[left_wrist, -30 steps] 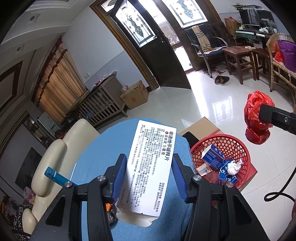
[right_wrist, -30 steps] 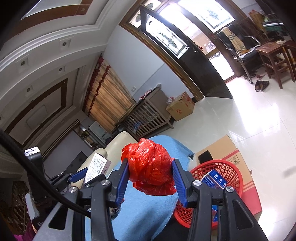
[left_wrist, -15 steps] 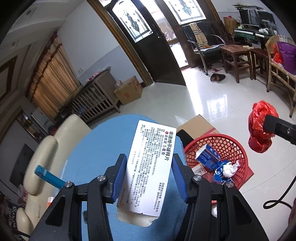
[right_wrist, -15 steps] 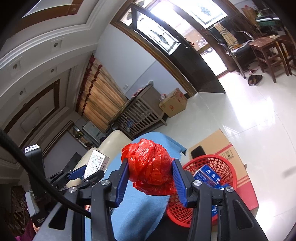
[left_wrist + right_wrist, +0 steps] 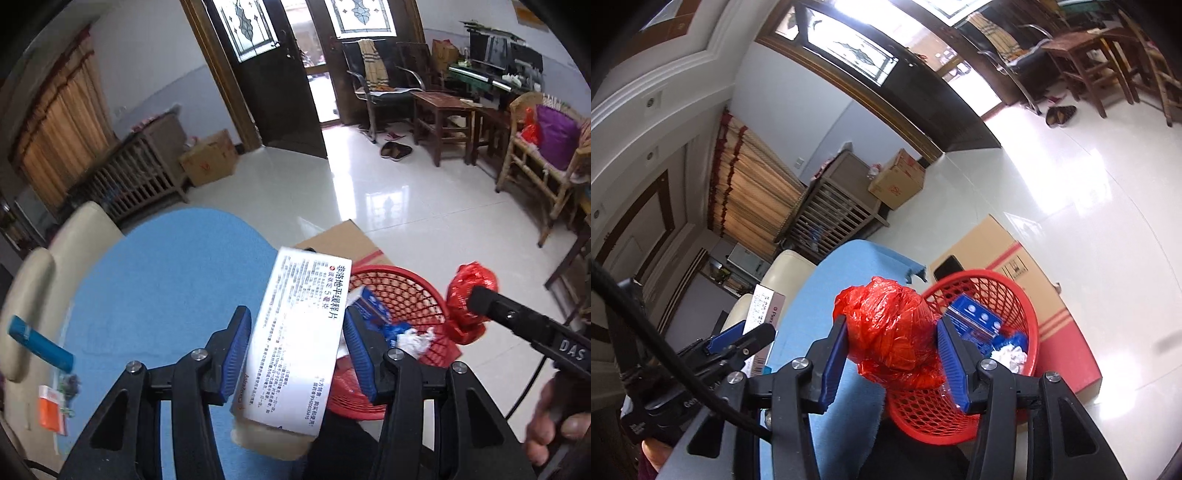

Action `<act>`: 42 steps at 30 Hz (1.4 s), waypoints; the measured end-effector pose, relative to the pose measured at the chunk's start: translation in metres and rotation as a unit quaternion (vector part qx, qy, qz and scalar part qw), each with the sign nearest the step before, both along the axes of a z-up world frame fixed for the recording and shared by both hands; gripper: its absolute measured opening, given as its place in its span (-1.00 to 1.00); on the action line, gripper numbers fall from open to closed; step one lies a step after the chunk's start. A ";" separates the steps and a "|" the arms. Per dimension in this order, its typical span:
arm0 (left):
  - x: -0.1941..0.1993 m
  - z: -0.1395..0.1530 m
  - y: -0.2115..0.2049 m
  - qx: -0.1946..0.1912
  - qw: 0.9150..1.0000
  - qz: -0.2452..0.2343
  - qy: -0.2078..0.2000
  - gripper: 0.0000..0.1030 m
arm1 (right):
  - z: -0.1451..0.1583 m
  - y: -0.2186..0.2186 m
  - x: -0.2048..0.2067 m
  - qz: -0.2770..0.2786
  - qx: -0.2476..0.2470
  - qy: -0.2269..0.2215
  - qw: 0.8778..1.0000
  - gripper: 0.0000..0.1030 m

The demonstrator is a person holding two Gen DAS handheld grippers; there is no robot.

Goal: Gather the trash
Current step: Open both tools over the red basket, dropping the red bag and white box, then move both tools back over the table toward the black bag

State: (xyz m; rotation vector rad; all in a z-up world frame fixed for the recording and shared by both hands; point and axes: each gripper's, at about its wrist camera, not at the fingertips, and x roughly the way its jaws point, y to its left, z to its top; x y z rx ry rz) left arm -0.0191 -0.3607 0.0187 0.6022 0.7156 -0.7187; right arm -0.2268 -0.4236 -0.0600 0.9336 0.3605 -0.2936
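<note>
- Left wrist view: a blue table (image 5: 166, 280) fills the lower left, with a blue lighter (image 5: 40, 343) and an orange packet (image 5: 51, 408) near its left edge.
- A red basket (image 5: 410, 291) stands just beyond the table's right edge, with a blue carton (image 5: 373, 308) and crumpled tissue (image 5: 415, 338) inside.
- The left gripper (image 5: 295, 354) pinches a white medicine box (image 5: 299, 339) above the table's right edge.
- Right wrist view: the right gripper (image 5: 892, 360) clamps a red plastic bag (image 5: 890, 336) beside the basket's rim.
</note>
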 end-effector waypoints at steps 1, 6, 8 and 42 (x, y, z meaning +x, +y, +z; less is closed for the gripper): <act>0.002 -0.002 0.001 0.000 1.000 0.006 0.006 0.05 | -0.002 -0.001 0.001 -0.002 0.004 0.002 1.000 0.09; 0.007 0.000 0.010 -0.006 1.000 0.020 0.016 0.15 | -0.009 -0.004 0.005 -0.006 0.022 0.002 1.000 0.32; 0.005 0.003 0.016 -0.011 1.000 0.020 0.017 0.15 | -0.008 -0.003 0.005 -0.007 0.022 0.001 1.000 0.32; 0.014 0.059 0.334 -0.062 0.943 0.293 -0.146 0.22 | 0.116 0.145 0.153 0.199 -0.114 -0.044 0.972 0.33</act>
